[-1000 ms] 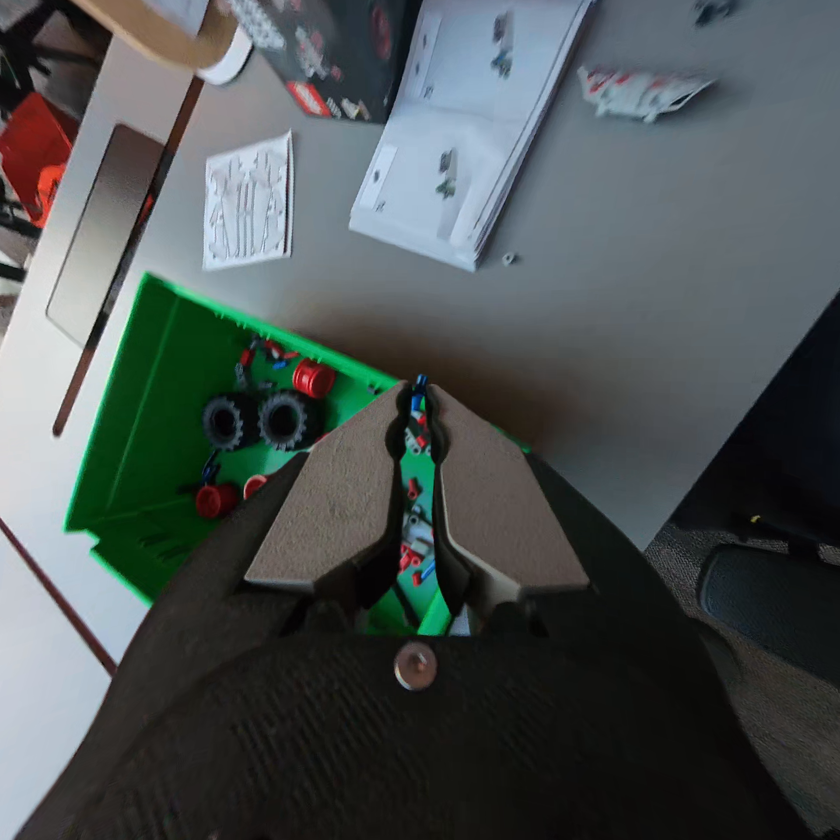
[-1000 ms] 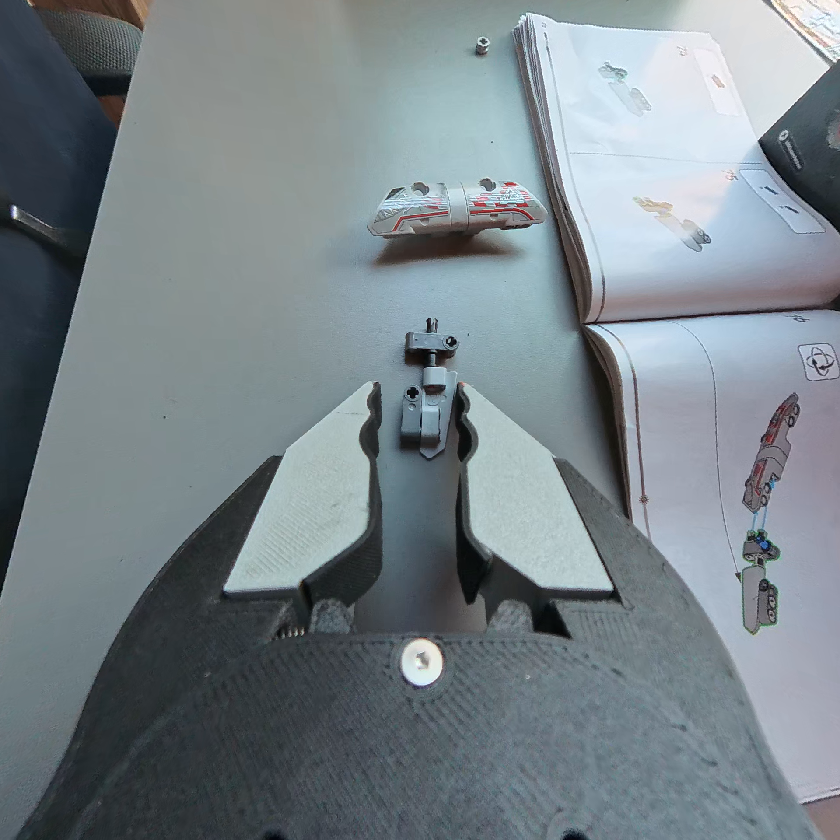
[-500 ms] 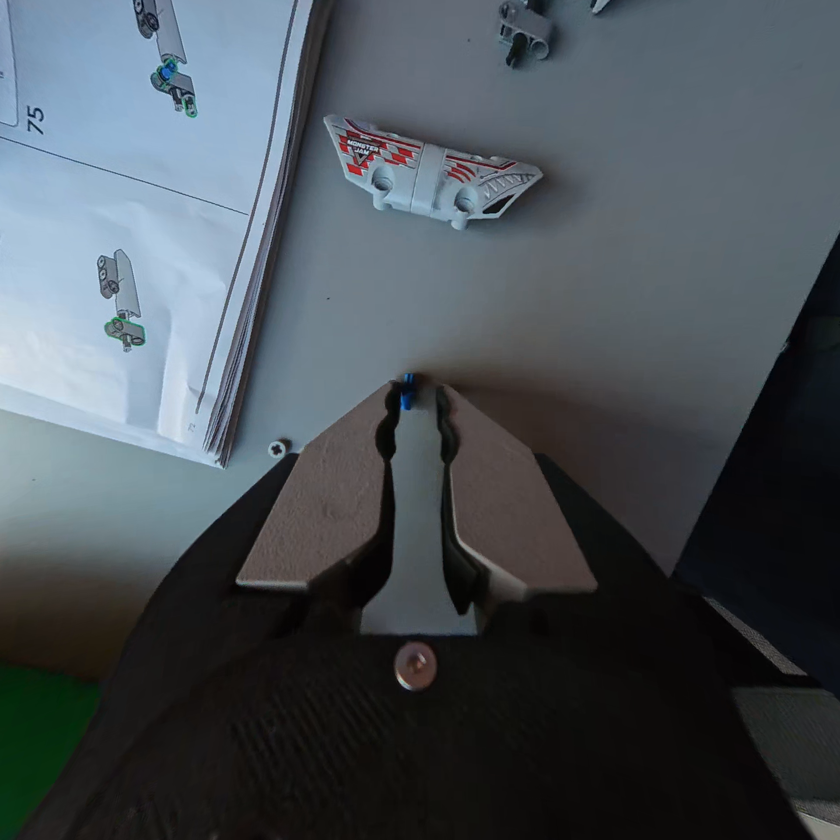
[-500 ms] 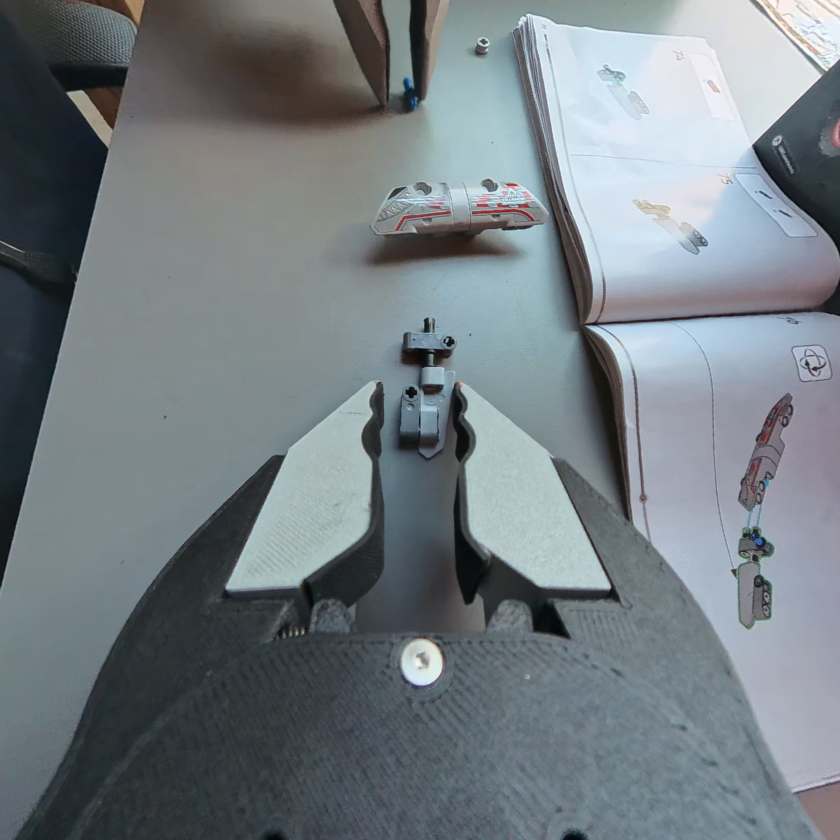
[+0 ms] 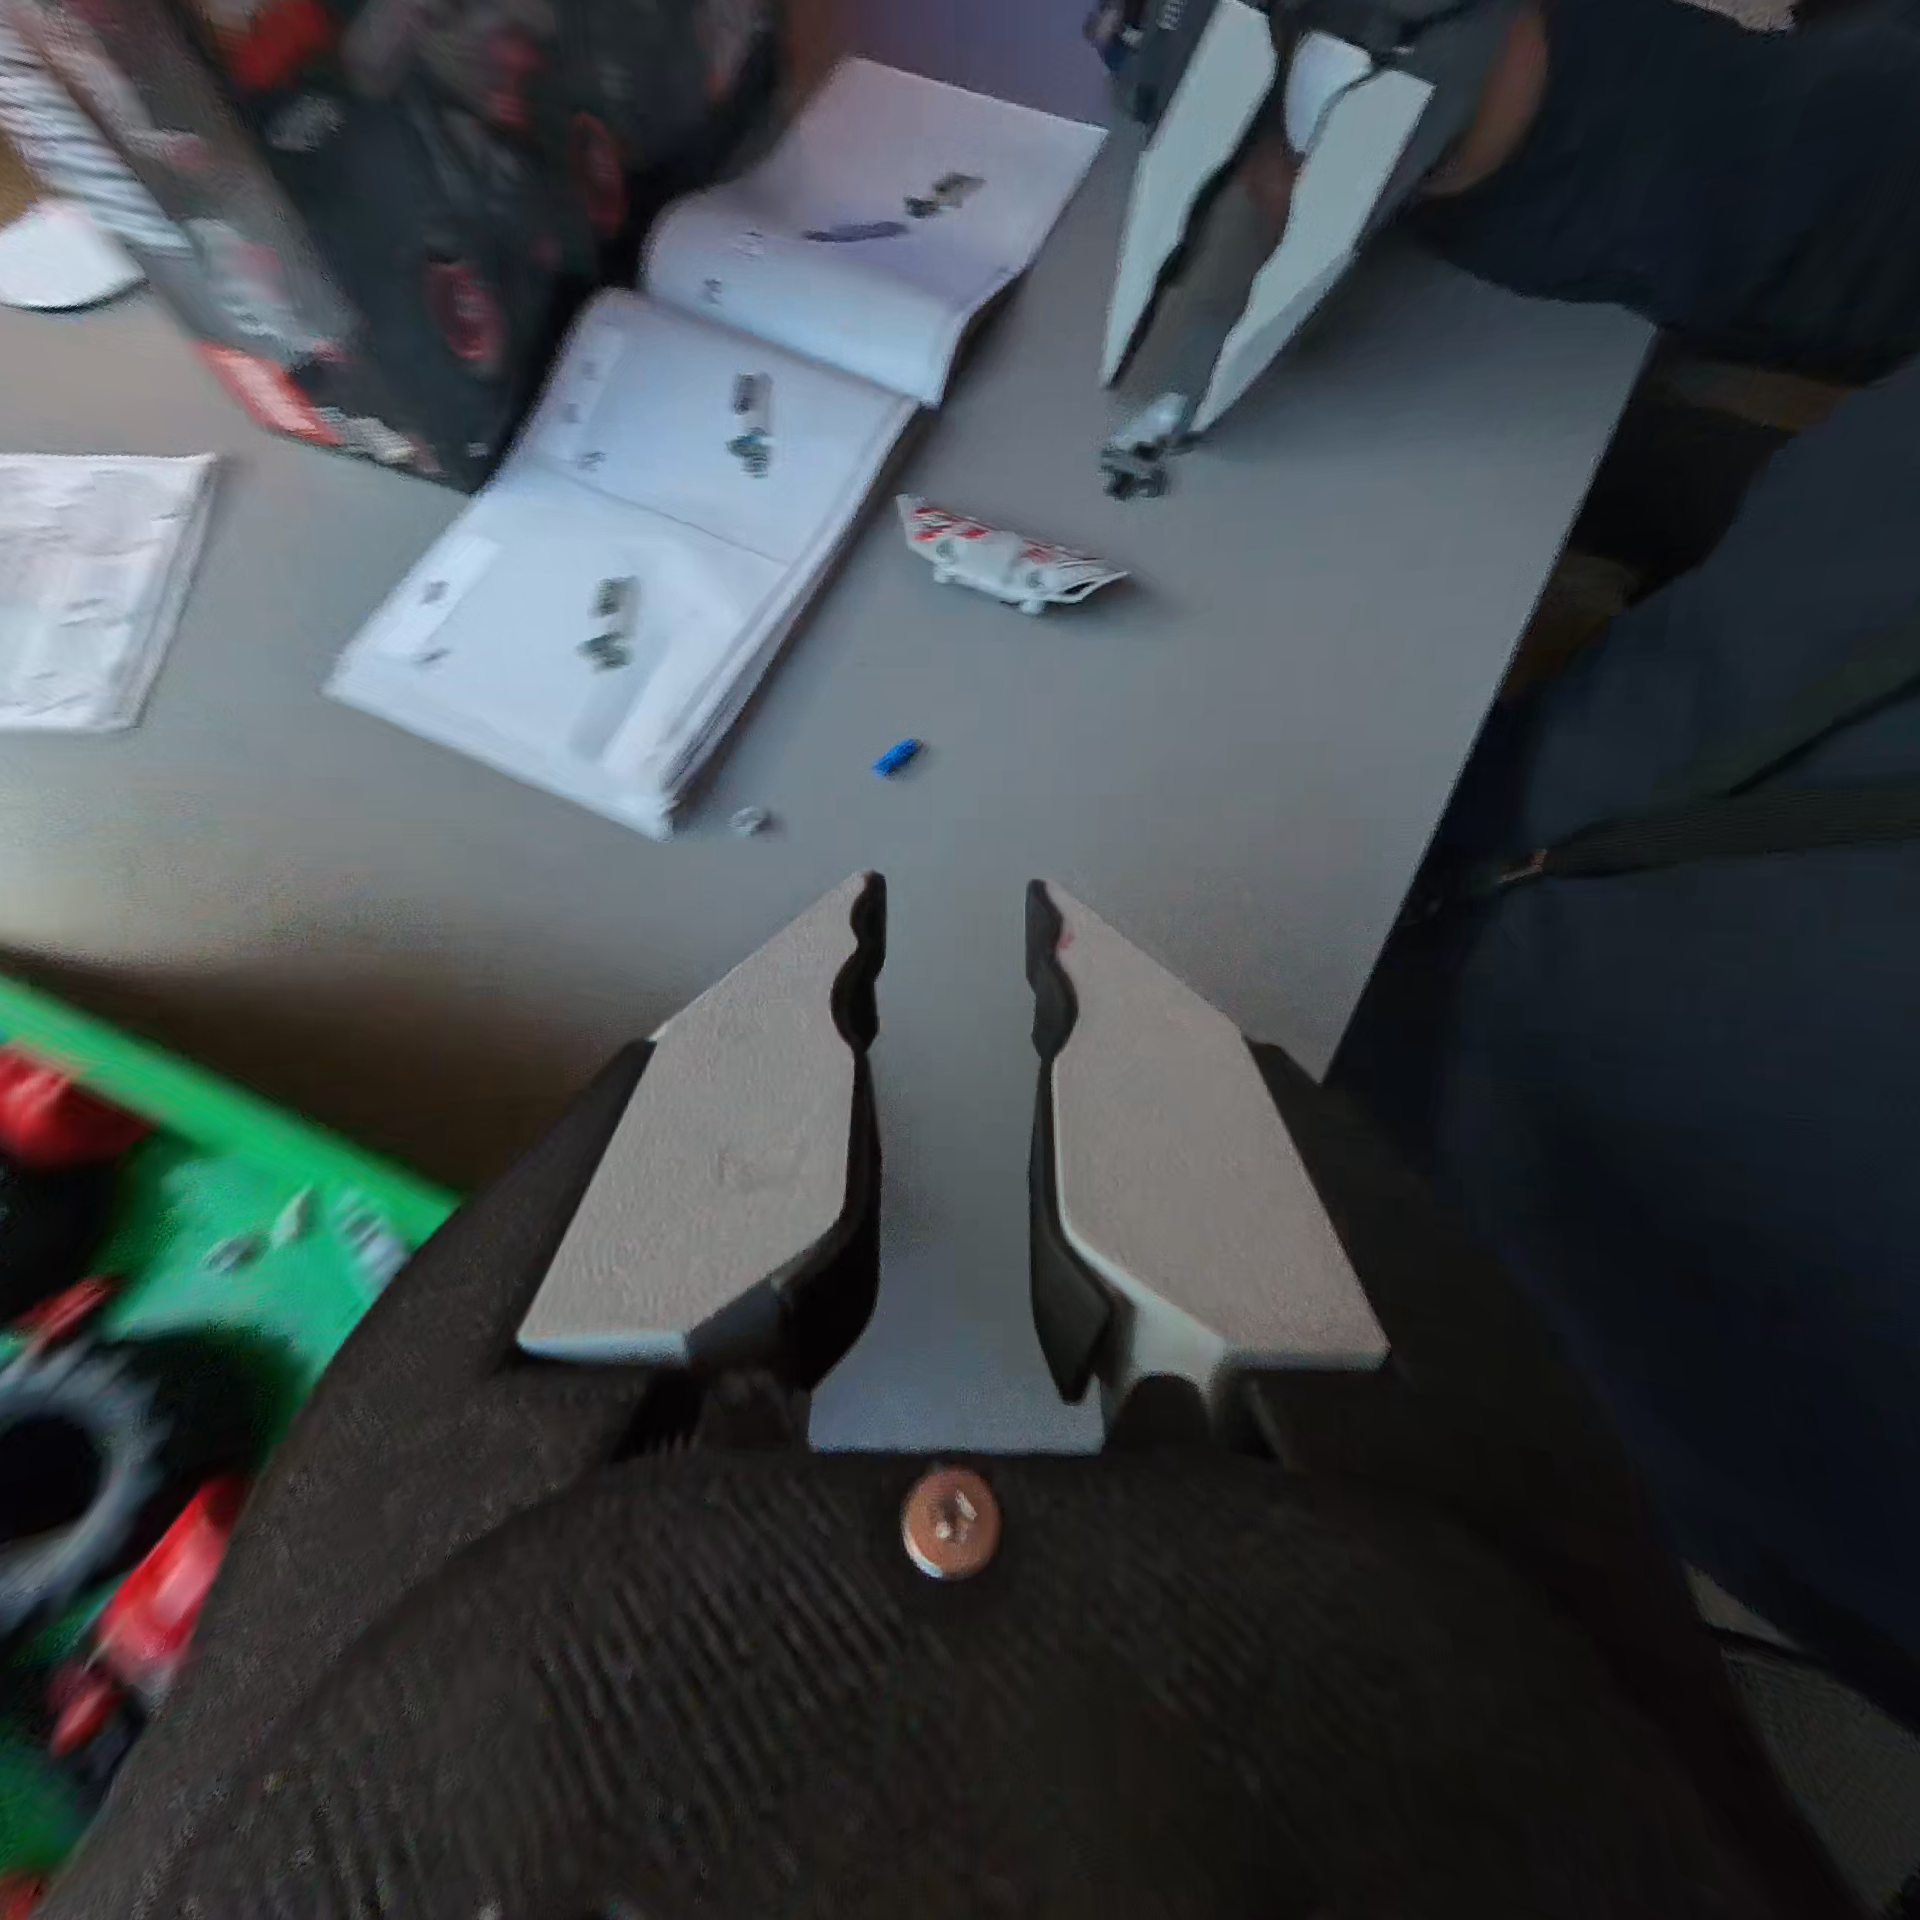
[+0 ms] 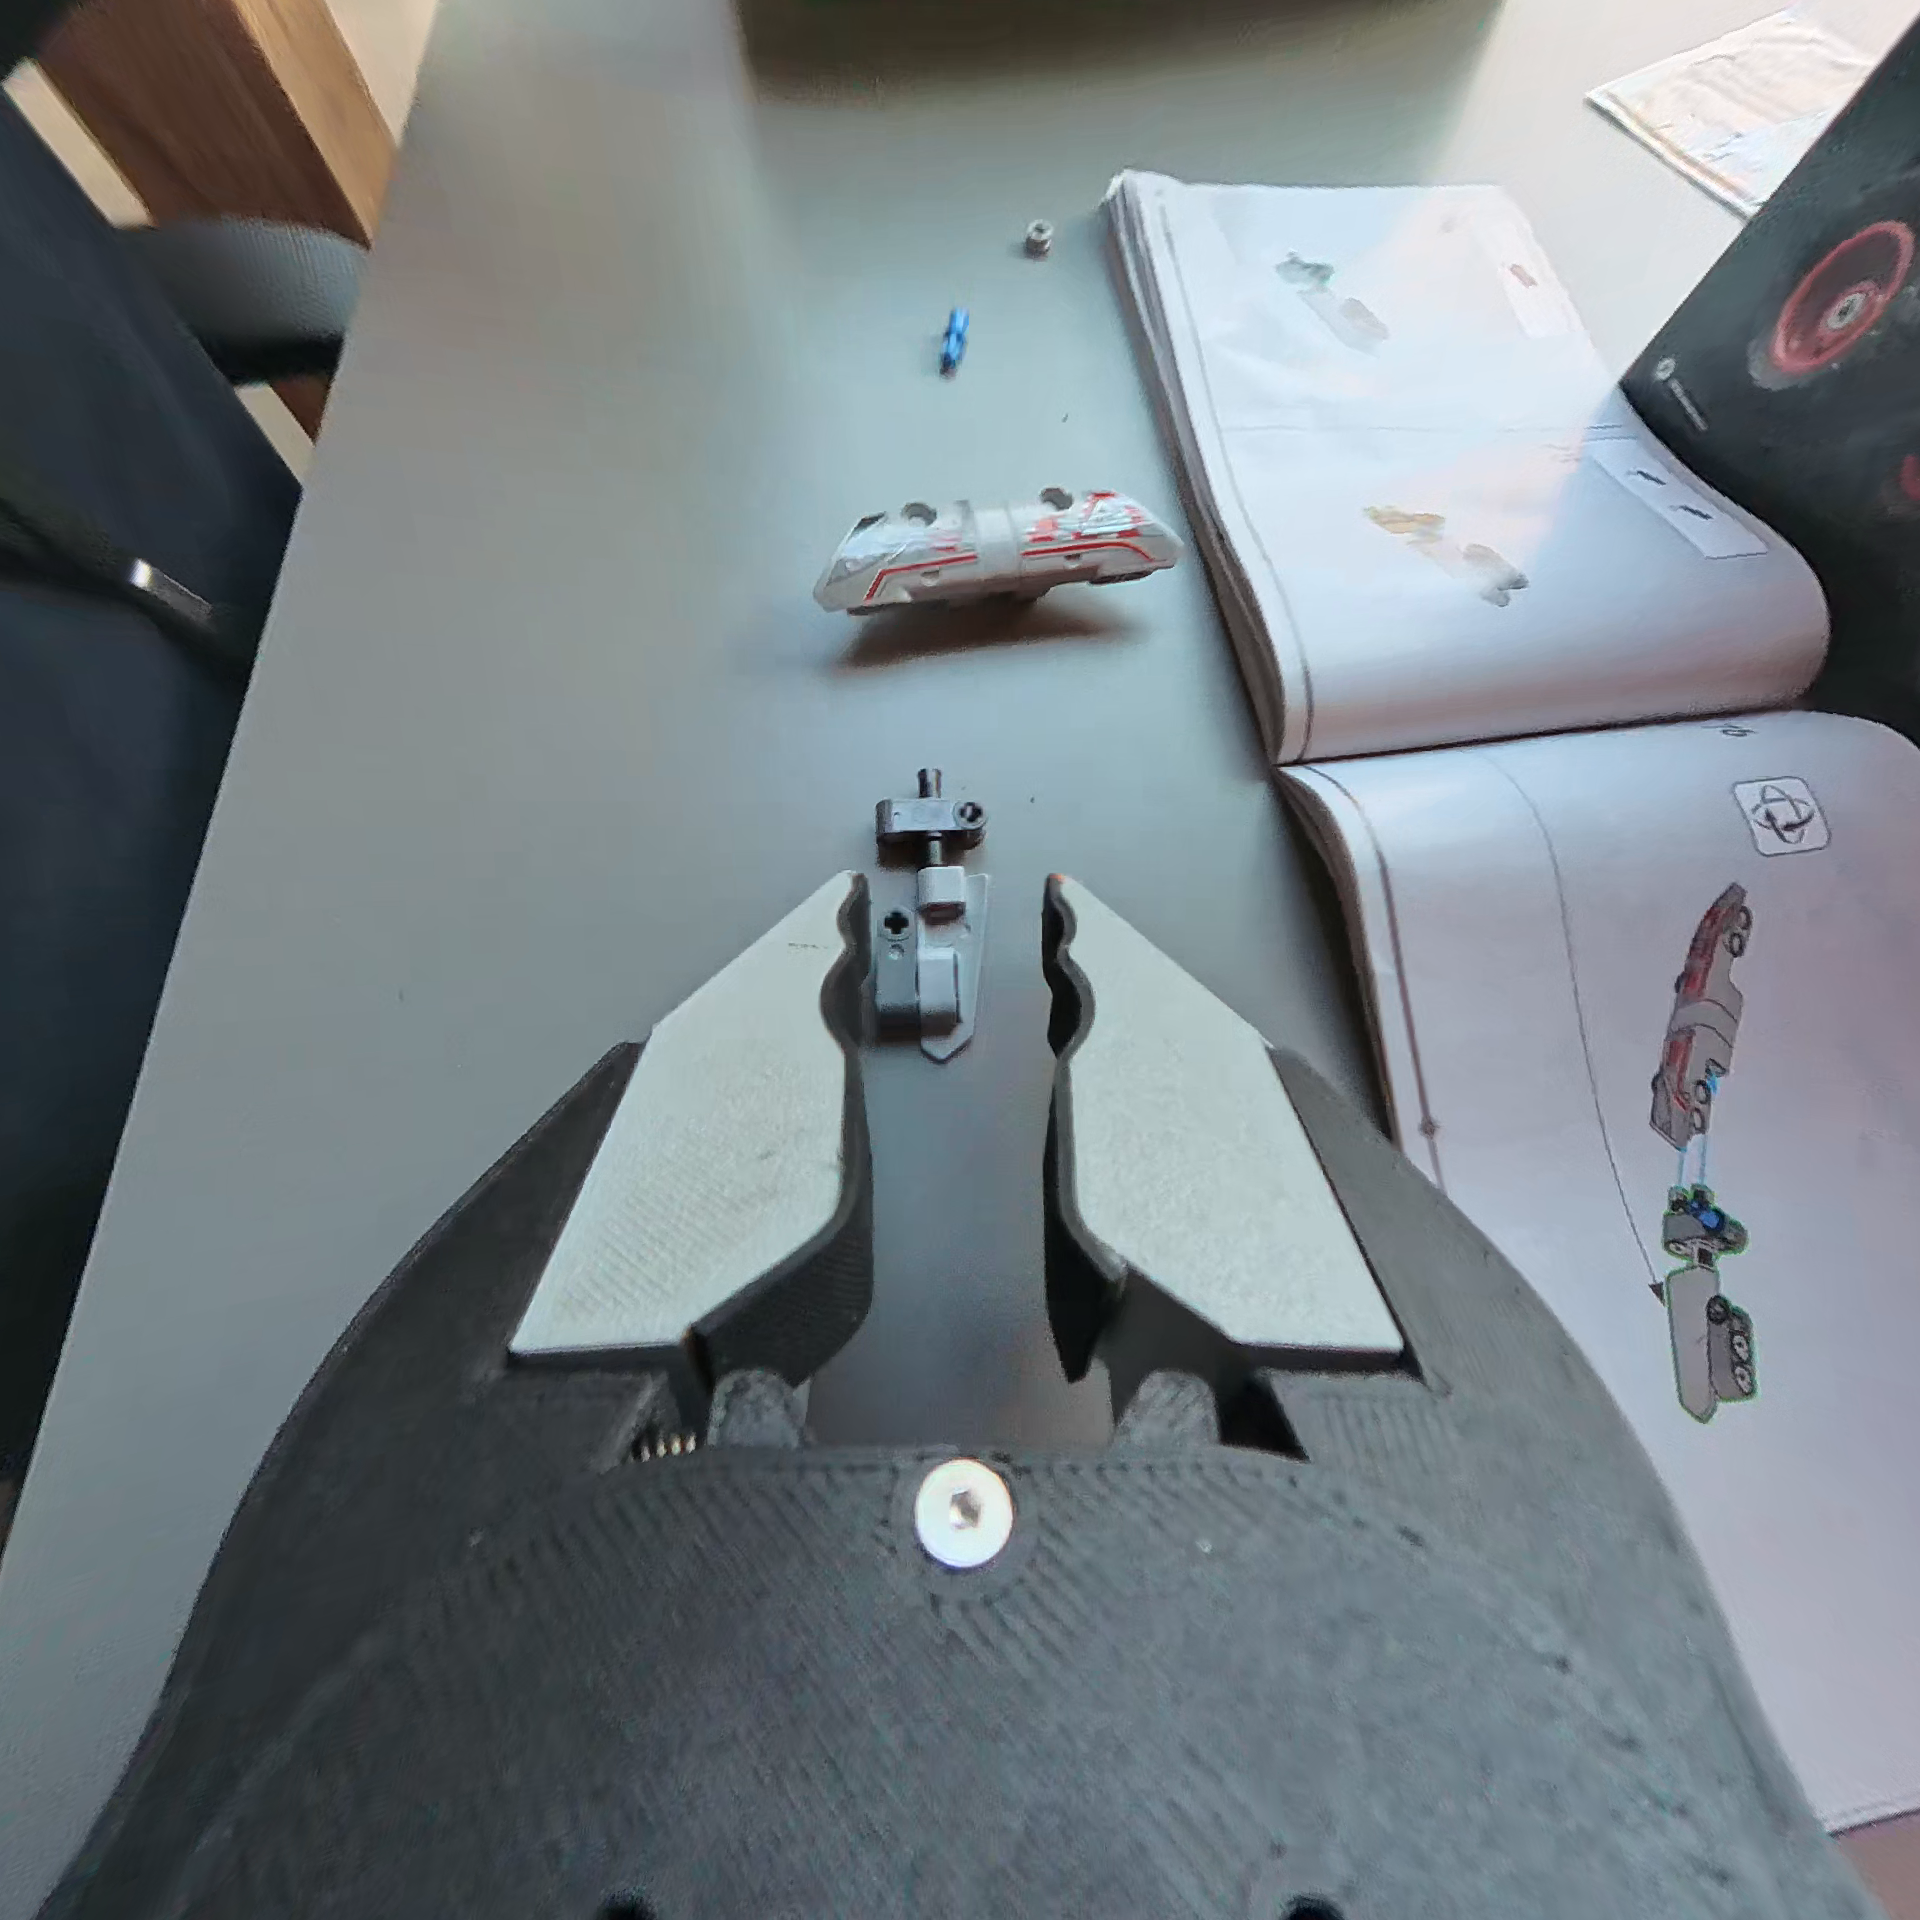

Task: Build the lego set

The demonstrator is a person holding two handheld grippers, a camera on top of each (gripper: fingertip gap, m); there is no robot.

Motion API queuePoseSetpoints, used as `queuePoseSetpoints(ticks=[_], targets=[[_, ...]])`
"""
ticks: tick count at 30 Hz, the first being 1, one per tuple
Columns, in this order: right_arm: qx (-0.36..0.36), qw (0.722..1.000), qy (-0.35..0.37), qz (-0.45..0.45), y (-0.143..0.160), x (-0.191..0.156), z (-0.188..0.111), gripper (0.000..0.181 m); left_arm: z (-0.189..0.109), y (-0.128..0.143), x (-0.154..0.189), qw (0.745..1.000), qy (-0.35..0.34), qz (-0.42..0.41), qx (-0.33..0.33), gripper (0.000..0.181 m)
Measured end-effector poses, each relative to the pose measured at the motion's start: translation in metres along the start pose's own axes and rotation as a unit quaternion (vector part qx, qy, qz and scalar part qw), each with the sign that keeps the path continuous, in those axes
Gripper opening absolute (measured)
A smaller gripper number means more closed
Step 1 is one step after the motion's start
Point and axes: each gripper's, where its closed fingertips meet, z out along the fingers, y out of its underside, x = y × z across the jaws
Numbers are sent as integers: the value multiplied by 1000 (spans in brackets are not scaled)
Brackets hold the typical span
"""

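Note:
My left gripper (image 5: 954,883) is open and empty, raised above the grey table. A small blue pin (image 5: 897,756) lies on the table ahead of it; it also shows in the right wrist view (image 6: 952,339). My right gripper (image 6: 951,881) is open, low over the table, with a grey Lego sub-assembly (image 6: 928,951) between its fingers, close to the left one. A dark grey connector with an axle (image 6: 930,817) sits just beyond. A white and red body panel (image 6: 997,556) lies farther on; it also shows in the left wrist view (image 5: 1003,553).
An open instruction booklet (image 6: 1455,540) lies to the right, next to a black box (image 6: 1829,353). A tiny grey bush (image 6: 1035,236) lies near the booklet. A green tray (image 5: 260,1184) with tyres and red parts is at the lower left. A white sheet (image 5: 83,582) lies at the left.
My left gripper has opened, let go of the blue pin onto the table, and pulled back and up. My right gripper has held nearly still over the grey sub-assembly.

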Motion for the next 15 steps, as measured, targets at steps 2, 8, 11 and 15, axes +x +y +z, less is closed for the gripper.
queuePoseSetpoints(ticks=[2,8,11,15], targets=[[20,1000,-3,15,-5,4,-4,30,-53,8,-41,995,-102,-10,14,20],[26,999,20,35,-5,17,-7,31,-176,50,-144,941,-323,-104,-12,17],[9,998,49,38,3,27,-8,31,-178,63,-166,931,-349,-109,-23,19],[18,997,59,54,2,33,-10,32,-154,60,-170,944,-316,-99,-1,11]])
